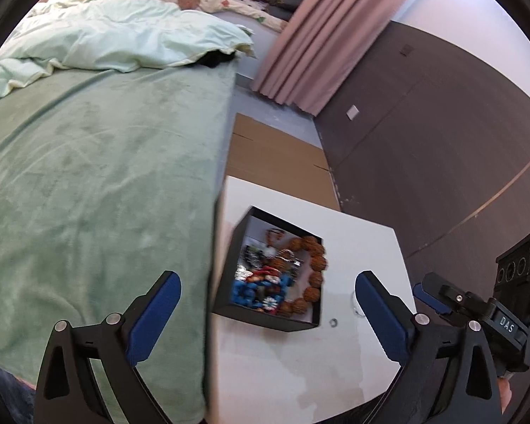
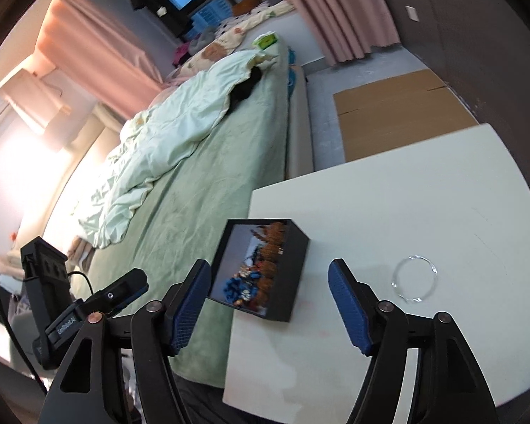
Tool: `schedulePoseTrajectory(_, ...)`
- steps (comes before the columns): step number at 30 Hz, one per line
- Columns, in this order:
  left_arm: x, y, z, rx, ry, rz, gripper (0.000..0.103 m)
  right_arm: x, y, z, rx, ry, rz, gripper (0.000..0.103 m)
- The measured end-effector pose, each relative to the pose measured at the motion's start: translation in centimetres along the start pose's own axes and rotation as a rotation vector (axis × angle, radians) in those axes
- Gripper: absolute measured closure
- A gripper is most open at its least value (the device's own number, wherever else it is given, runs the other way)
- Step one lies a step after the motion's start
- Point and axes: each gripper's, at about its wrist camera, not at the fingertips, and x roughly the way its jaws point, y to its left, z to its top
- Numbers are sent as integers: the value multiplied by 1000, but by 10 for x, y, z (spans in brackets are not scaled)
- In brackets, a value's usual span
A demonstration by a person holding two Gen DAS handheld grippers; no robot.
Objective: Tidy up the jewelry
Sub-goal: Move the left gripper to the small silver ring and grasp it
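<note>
- Both my grippers hang spread wide with nothing in them: left gripper, right gripper.
- Next out, the clear bangle lies flat on the white table, right of the box. Looks light, stiff, slippery, maybe brittle, so I'd pinch across its rim.
- The black box at the table's bed-side edge holds the bead bracelet and blue beads, floppy stuff.
- Green bed beyond.
</note>
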Motion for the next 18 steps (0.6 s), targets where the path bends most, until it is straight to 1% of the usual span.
schedulePoseTrajectory(1, 1, -6, -2, 12, 0, -3, 4, -4, -4, -2, 6, -10, -4, 21)
schedulePoseTrajectory(2, 1, -10, -2, 23, -2, -4, 4, -11, -10, -5, 14, -27, -10, 17)
schedulePoseTrajectory(4, 3, -22, -4, 44, -5, -5, 4, -19, -19, -9, 29, -43, -18, 15)
schedulePoseTrajectory(8, 2, -42, -8, 82, -22, 3, 4, -36, -43, -19, 89, -61, -36, 15)
schedulePoseTrajectory(12, 5, -62, -17, 121, -14, -8, 4, -49, -60, -25, 122, -76, -51, 13)
schedulePoseTrajectory(14, 8, -71, -23, 139, -3, -12, 4, -54, -66, -28, 134, -78, -51, 0)
schedulePoseTrajectory(18, 12, -86, -34, 162, 12, -16, 4, -63, -78, -35, 160, -82, -74, 0)
